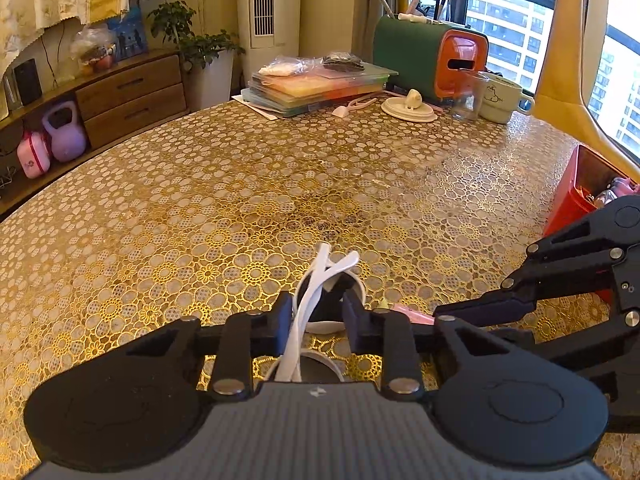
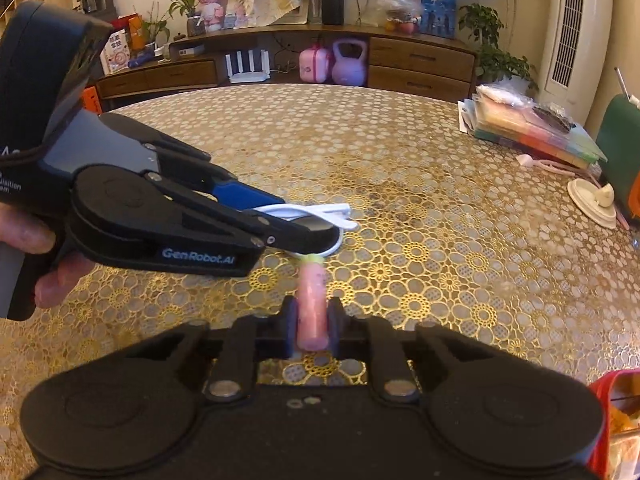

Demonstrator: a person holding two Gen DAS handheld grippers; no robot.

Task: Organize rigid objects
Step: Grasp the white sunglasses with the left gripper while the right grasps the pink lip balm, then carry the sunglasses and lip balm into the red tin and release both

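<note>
- While both tools work over the lace-covered table [image 1: 240, 184], the red bin [image 1: 576, 188] sits at 3 o'clock of the left view.
- Left gripper [image 1: 316, 314]: jaws apart around a white cup [image 1: 356, 280], white bent strip [image 1: 310, 300] running along its axis; whether it pinches, cannot tell.
- Right gripper [image 2: 312, 320]: clamped on the pink cylinder [image 2: 311, 300], long axis toward 12 o'clock.
- Cup lies at 12 o'clock, just beyond the cylinder tip; right hand nearer, likely drops it in.
</note>
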